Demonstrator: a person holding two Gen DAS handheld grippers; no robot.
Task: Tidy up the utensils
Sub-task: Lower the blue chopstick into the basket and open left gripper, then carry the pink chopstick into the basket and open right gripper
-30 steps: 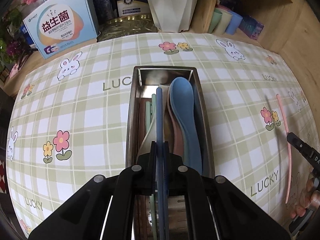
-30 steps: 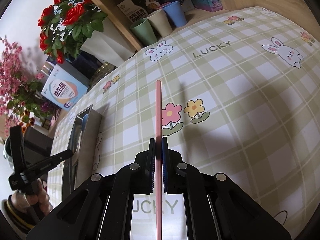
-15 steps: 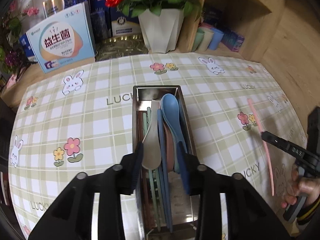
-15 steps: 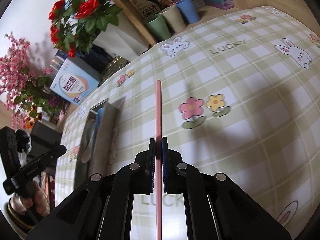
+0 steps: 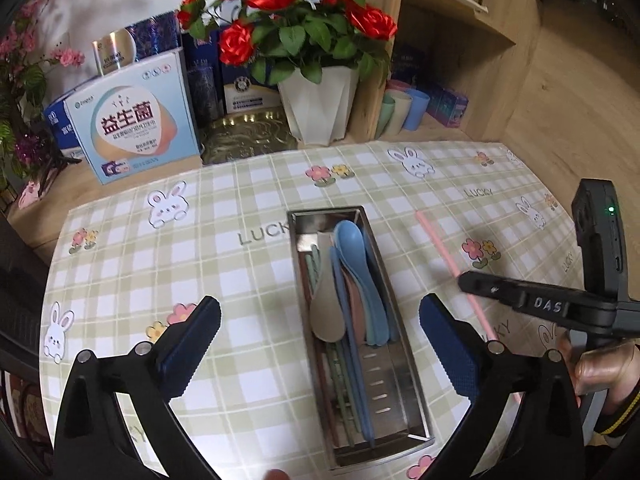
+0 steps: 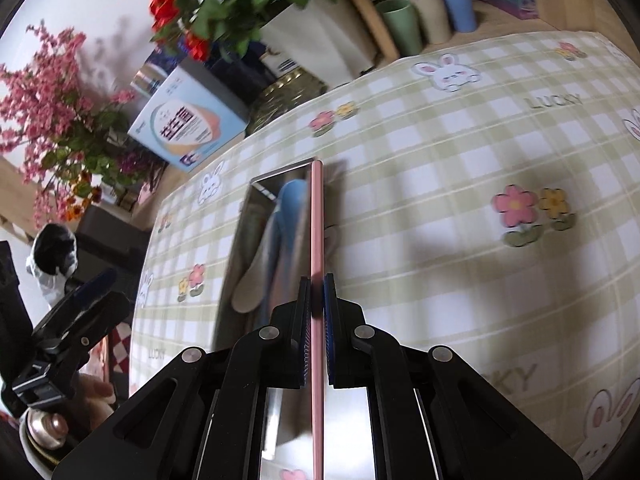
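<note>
Most utensils (image 5: 352,292) are already laid in the steel tray (image 5: 404,380). Left gripper (image 5: 320,340) is opening above it, nothing held. Pink chopstick (image 6: 317,248) is clamped in right gripper (image 6: 316,312), beside the tray; placing remains.

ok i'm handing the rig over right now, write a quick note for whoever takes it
Left gripper: empty, jaws opening wide above the metal tray.
Right gripper: shut on the pink chopstick, held off the tablecloth beside the tray's right side.
Tray: sits mid-table and holds the blue spoon, beige spoon, blue chopstick and other chopsticks, all lengthwise.
Done: those utensils are in.
Left: lay the pink chopstick in the tray and release. No other loose utensils visible.
</note>
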